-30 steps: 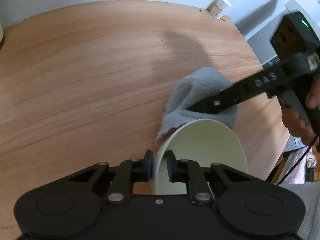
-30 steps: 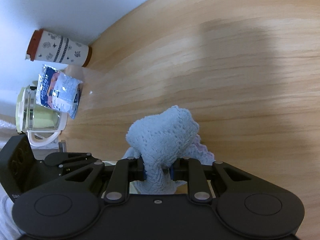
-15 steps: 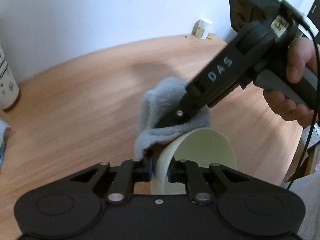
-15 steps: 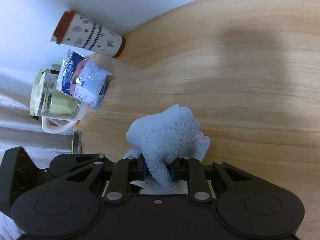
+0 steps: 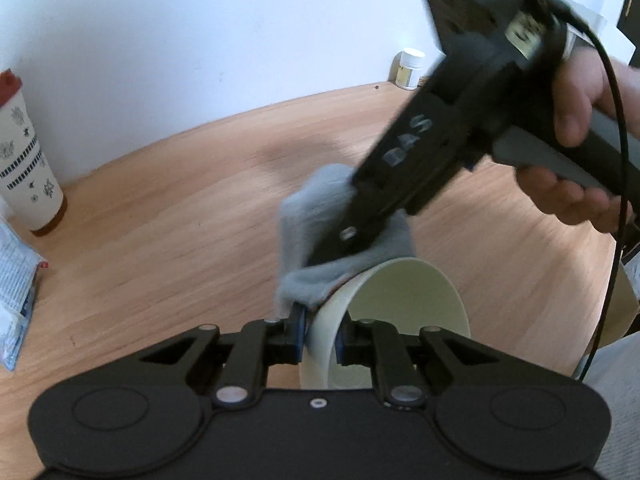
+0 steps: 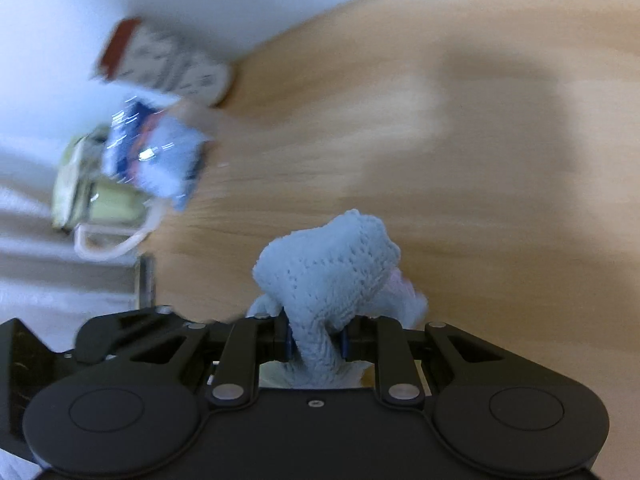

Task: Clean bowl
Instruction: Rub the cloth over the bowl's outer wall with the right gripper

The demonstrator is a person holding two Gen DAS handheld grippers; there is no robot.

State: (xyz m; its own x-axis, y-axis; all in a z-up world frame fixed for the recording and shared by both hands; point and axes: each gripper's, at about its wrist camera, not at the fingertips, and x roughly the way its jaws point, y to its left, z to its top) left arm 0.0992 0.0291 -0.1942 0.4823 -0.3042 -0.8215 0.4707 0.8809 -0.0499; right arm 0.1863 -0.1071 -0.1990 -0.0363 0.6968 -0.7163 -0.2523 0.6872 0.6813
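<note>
Pinching bowl [image 5: 404,304] rim with left gripper [image 5: 320,334]; right gripper [image 6: 316,338] is clamping cloth [image 6: 332,276]. I'm pressing cloth flat on outer wall, steadying bowl.

The bowl [image 5: 404,312] is held tipped on its side above the table [image 5: 168,216], its rim clamped between the fingers of the left gripper [image 5: 320,338], one finger inside and one outside. The cloth [image 5: 316,240] is draped over the bowl's upper rim and is pinched by the right gripper [image 6: 316,342], which is placed above and to the right of the bowl. At the table's far left edge a patterned cup [image 5: 26,160] is stood by the wall, with a packet [image 5: 16,292] lying before it. A small jar [image 5: 410,68] is set at the far right by the wall. In the right wrist view a jug [image 6: 100,204] is seen behind the packet.
</note>
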